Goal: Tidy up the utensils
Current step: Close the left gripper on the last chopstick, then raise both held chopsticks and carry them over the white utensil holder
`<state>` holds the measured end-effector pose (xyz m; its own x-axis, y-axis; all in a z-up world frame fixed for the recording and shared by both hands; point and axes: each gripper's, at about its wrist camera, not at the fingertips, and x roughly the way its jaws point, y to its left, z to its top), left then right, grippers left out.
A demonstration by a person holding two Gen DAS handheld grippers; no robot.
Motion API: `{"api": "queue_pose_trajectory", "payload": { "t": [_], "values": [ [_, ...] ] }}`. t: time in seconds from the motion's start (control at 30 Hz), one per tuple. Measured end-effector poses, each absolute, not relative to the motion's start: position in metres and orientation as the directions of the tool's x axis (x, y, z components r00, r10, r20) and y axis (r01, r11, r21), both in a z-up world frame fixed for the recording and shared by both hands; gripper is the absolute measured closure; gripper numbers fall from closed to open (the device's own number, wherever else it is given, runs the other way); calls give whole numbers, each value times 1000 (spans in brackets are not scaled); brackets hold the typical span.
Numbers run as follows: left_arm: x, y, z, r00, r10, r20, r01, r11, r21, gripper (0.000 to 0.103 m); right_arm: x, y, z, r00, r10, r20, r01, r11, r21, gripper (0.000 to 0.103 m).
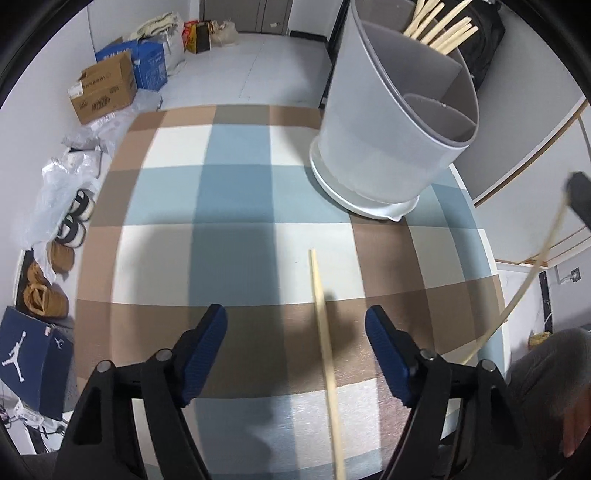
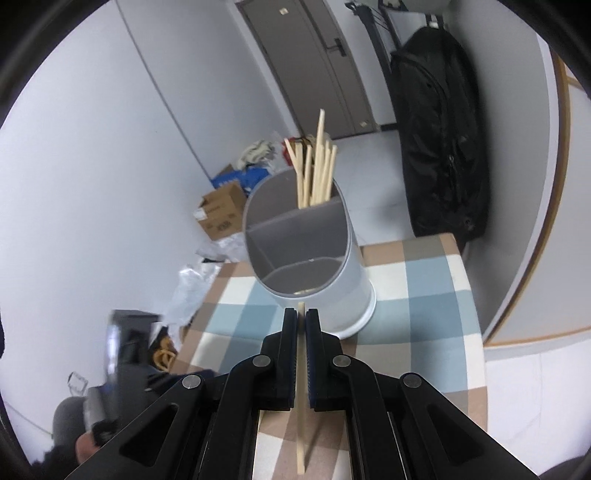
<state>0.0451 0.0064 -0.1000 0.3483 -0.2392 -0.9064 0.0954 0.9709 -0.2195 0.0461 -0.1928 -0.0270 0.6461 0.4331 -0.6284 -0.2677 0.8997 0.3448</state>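
A white utensil holder [image 1: 395, 122] with grey dividers stands on the checked table; several wooden chopsticks [image 1: 443, 27] stand in its far compartment. It also shows in the right wrist view [image 2: 317, 266] with the chopsticks [image 2: 314, 173]. My left gripper [image 1: 295, 332] is open above the table, and one loose chopstick [image 1: 327, 354] lies between its fingers. My right gripper [image 2: 301, 325] is shut on a chopstick [image 2: 301, 406], held in front of the holder. That held chopstick [image 1: 532, 280] shows at the right in the left wrist view.
The checked tablecloth [image 1: 236, 206] covers the table. Cardboard boxes [image 1: 103, 88], plastic bags and shoes [image 1: 62, 254] lie on the floor to the left. A black bag [image 2: 439, 147] hangs behind the table. A door [image 2: 314, 62] is at the back.
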Motion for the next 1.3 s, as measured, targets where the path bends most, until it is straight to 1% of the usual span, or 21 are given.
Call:
{"api": "queue_pose_trajectory", "payload": {
  "t": [0.1, 0.17, 0.2, 0.23, 0.27, 0.4, 0.5, 0.53, 0.57, 0.6, 0.73, 0.87, 1.1, 1.2, 1.3],
  "values": [
    [46, -3, -103, 332, -225, -916, 108, 974, -200, 40, 40, -202, -20, 665, 446, -599, -284, 893, 350, 100],
    [48, -9, -109, 310, -204, -929, 112, 978, -177, 52, 36, -207, -17, 676, 450, -583, -295, 891, 346, 100],
    [49, -10, -111, 298, -196, -934, 114, 979, -169, 56, 33, -210, -16, 682, 453, -574, -299, 889, 347, 99],
    [50, -11, -116, 283, -182, -942, 113, 981, -156, 62, 32, -213, -16, 684, 459, -567, -303, 886, 351, 99],
    [50, -12, -119, 267, -160, -950, 104, 985, -137, 65, 30, -216, -16, 687, 463, -560, -307, 883, 354, 99],
    [50, -21, -117, 271, -137, -953, 119, 987, -108, 69, 27, -229, -17, 700, 472, -536, -302, 876, 376, 99],
    [51, -28, -117, 281, -86, -956, 137, 989, -49, 77, 27, -238, -19, 701, 476, -531, -289, 871, 398, 99],
    [52, -29, -117, 276, -92, -957, 141, 989, -55, 84, 27, -241, -20, 700, 478, -530, -285, 868, 407, 99],
    [54, -28, -116, 270, -101, -958, 139, 988, -65, 94, 26, -242, -21, 698, 481, -531, -283, 866, 412, 99],
    [55, -28, -116, 267, -102, -958, 139, 988, -67, 100, 25, -243, -20, 699, 480, -530, -281, 866, 414, 99],
    [59, -23, -117, 278, -141, -950, 133, 985, -107, 101, 24, -248, -20, 705, 479, -522, -276, 864, 421, 99],
    [60, -15, -106, 354, -161, -921, 109, 985, -131, 101, 22, -250, -21, 711, 473, -521, -267, 866, 422, 99],
    [44, 1, -60, 578, -148, -803, 67, 989, -134, 101, 22, -249, -21, 714, 472, -518, -269, 867, 419, 99],
    [34, 6, -45, 646, -149, -748, 57, 987, -147, 101, 20, -245, -19, 717, 475, -510, -281, 867, 412, 99],
    [38, 11, -38, 683, -159, -712, 44, 983, -177, 101, 18, -241, -19, 717, 479, -506, -296, 867, 402, 100]
  ]
}}
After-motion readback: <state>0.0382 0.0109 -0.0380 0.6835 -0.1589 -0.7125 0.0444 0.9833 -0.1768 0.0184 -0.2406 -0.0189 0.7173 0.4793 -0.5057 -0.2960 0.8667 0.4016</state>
